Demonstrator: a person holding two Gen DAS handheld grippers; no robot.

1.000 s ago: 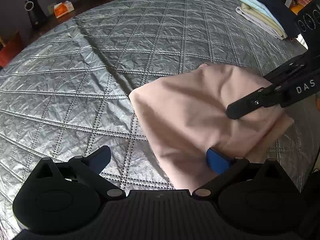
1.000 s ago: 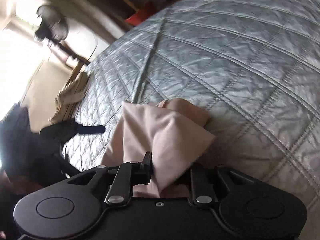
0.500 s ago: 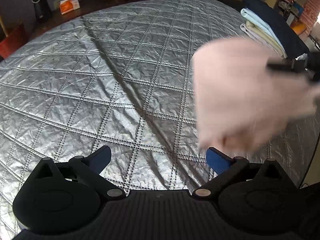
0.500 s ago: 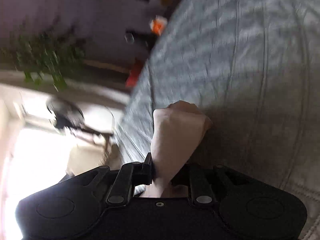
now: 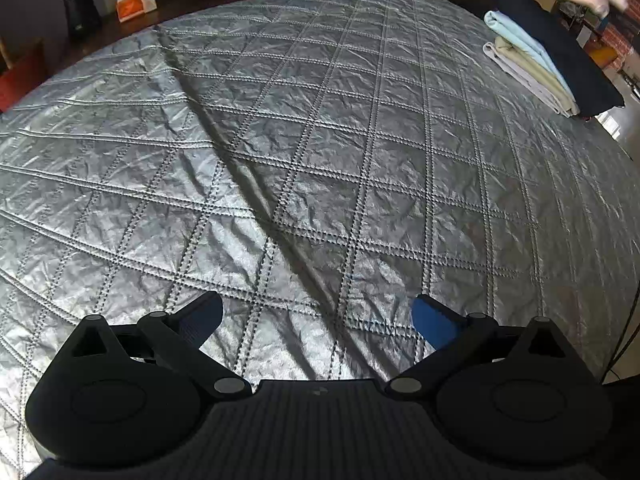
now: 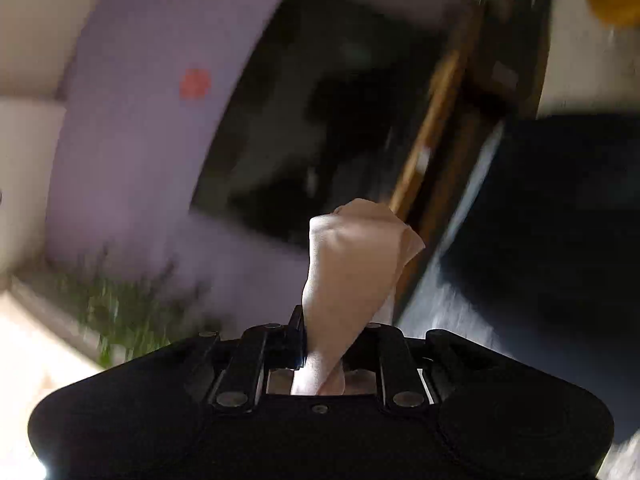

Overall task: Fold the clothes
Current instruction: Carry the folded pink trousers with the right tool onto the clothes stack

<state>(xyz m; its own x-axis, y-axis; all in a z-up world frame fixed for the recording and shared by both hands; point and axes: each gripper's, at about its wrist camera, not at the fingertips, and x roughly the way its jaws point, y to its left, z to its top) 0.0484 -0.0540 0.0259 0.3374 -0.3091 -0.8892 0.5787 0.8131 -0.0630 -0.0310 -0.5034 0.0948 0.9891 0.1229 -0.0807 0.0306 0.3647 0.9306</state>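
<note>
Two right fingers (image 6: 312,344) pinch soft pink cloth (image 6: 352,272), seemingly bunched; left fingers (image 5: 200,316) spread over quilted silver cover (image 5: 280,140)

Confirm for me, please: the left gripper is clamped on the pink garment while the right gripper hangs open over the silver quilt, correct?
The sides are swapped. The right wrist view shows the right gripper clamped on the pink garment; the left wrist view shows the left gripper open over the silver quilt.

no readable text, label or number shows in either view
</note>
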